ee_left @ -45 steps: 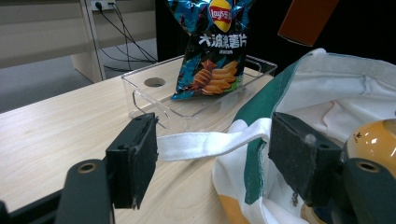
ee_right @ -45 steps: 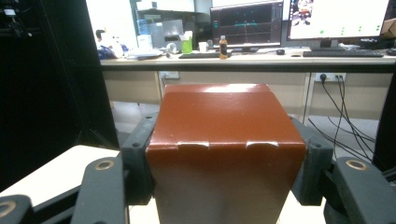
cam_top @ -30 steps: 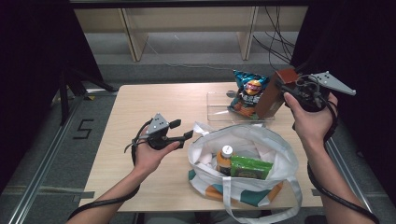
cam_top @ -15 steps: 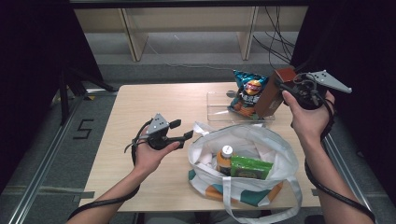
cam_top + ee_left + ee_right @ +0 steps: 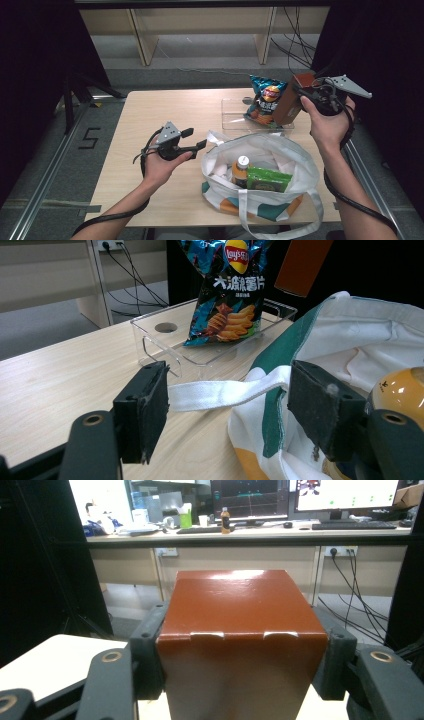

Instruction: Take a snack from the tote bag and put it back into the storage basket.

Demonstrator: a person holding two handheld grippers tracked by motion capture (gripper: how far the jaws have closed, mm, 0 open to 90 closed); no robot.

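My right gripper is shut on a brown carton and holds it tilted in the air over the table's far right, just right of a blue chip bag. In the right gripper view the carton sits squarely between both jaws of the right gripper. The chip bag stands in a clear plastic tray. My left gripper hovers open at the left of a white tote bag. In the left gripper view the left gripper has nothing in it, and the bag's strap lies beyond the jaws.
Inside the tote stand a bottle with a pale cap and a green packet. The wooden table has bare room on its left half. A dark drop lies past the right table edge, with shelving and cables behind.
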